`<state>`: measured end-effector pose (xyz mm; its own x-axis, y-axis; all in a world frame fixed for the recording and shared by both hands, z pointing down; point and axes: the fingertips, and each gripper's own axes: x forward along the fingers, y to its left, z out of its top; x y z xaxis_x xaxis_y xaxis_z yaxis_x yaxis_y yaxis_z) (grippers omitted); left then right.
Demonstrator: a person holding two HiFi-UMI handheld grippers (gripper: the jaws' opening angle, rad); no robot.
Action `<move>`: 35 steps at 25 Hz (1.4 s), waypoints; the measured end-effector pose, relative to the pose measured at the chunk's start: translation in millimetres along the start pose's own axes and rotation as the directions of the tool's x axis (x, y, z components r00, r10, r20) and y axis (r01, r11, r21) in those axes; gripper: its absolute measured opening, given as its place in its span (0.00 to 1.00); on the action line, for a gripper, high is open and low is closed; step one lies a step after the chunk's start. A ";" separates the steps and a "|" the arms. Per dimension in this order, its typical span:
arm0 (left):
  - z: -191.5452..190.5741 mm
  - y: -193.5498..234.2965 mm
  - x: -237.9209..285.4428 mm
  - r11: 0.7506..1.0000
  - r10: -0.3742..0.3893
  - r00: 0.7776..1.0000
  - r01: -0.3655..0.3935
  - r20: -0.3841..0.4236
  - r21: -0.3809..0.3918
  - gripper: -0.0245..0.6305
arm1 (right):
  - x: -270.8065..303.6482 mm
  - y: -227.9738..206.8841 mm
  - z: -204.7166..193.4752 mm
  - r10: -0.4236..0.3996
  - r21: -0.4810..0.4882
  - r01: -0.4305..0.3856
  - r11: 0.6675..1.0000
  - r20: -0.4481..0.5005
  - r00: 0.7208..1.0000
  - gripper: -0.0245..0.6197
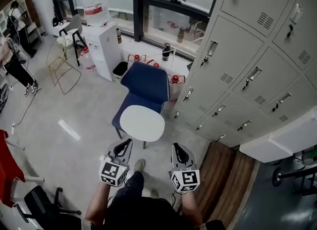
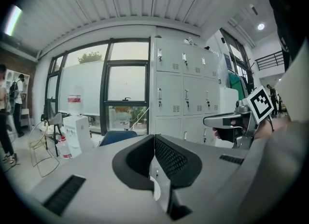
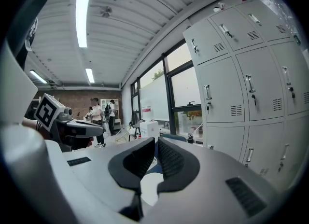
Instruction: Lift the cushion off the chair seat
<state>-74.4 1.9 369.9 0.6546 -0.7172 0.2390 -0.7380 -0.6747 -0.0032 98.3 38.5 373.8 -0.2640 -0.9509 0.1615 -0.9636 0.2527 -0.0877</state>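
Observation:
A round white cushion (image 1: 142, 123) lies on the seat of a blue chair (image 1: 145, 82) that stands by the lockers. My left gripper (image 1: 123, 143) and right gripper (image 1: 178, 148) hover side by side just short of the cushion's near edge, both shut and holding nothing. In the left gripper view the jaws (image 2: 154, 137) meet at the tips, with the blue chair back (image 2: 117, 135) beyond and a sliver of white cushion (image 2: 155, 189) below. The right gripper view shows its jaws (image 3: 156, 140) closed too, with the white cushion (image 3: 145, 191) under them.
Grey lockers (image 1: 247, 60) run along the right of the chair. A water dispenser (image 1: 101, 40) and a wire-frame chair (image 1: 62, 65) stand at the back left, by the window. People (image 1: 12, 60) stand at the far left. A wooden platform (image 1: 228, 174) lies at the lower right.

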 end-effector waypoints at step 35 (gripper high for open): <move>-178.0 162.6 241.4 0.981 -0.192 0.944 0.176 -0.268 -0.082 0.06 | 248.4 -105.6 -183.8 -0.151 0.130 0.196 0.972 -0.290 0.945 0.10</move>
<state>-65.5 -249.9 599.9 0.7157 -0.5009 0.4867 -0.6223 -0.7737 0.1188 126.7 -191.5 603.8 -0.1162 -0.8849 0.4510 -0.9827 0.0363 -0.1819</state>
